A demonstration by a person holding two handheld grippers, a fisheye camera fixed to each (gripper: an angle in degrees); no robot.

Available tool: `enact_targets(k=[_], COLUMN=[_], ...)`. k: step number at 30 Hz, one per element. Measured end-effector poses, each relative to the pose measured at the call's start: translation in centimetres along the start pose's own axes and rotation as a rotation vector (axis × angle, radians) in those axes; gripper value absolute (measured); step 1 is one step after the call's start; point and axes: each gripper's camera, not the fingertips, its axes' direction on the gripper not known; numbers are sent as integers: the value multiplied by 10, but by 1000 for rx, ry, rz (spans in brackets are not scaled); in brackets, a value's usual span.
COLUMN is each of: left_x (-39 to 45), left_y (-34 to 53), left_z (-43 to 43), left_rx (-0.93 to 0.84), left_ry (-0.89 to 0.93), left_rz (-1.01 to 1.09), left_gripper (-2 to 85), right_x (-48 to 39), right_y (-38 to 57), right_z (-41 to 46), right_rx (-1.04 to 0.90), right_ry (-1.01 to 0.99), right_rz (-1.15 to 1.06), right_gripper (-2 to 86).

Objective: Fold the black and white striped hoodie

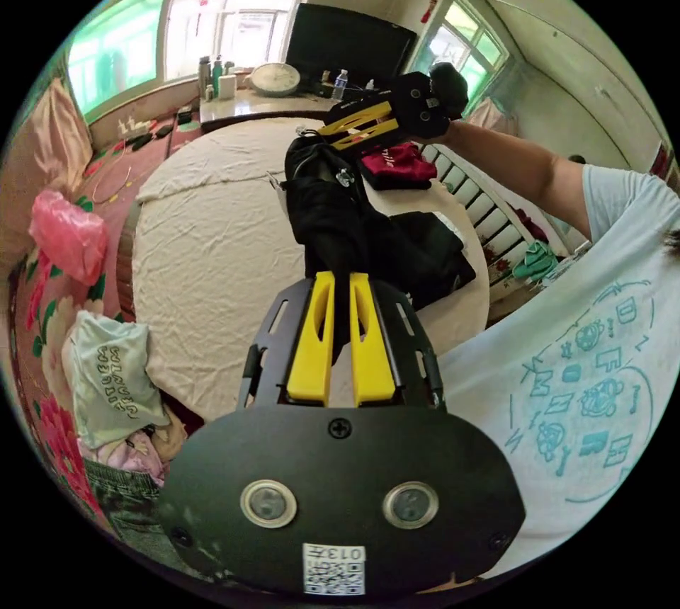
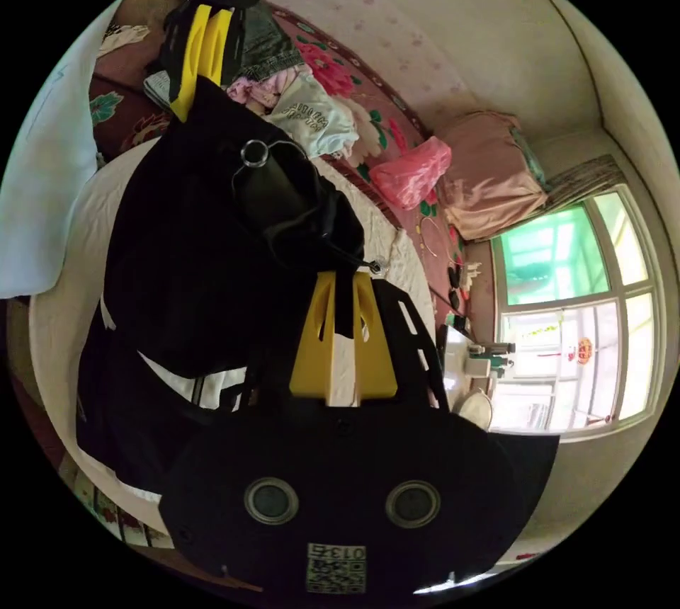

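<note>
The black hoodie [image 1: 333,212] hangs stretched between my two grippers above a cream-covered round table [image 1: 212,241]. At the bottom of the left gripper view my left gripper [image 1: 342,276] is shut on one bunched black edge of it. A person's hand holds my right gripper [image 1: 324,133] farther off, its yellow jaws clamped on the other end. In the right gripper view the hoodie [image 2: 191,262] drapes down with white stripes low on it [image 2: 212,382]; my right gripper [image 2: 344,277] pinches a black strip, and the left gripper [image 2: 183,106] grips the top.
A red garment [image 1: 397,163] and a dark garment [image 1: 439,248] lie on the table's far side. A clothes pile [image 1: 106,368] and a pink bag [image 1: 67,234] sit on the flowered bedding to the left. The person's white T-shirt [image 1: 581,354] is close on the right.
</note>
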Motion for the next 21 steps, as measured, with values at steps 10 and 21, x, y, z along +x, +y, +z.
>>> enact_targets(k=[10,21], left_x=[137,298], left_y=[-76,-122], left_z=[21,205], left_rx=[-46,-185], left_ry=[107,149], left_rz=[223,442], left_gripper=[20,32], right_x=[-79,-165], right_y=[155,319], right_z=[-103,-99], right_rx=[-1,-281], right_ry=[252,179], right_rz=[361,682], right_gripper=[32,55])
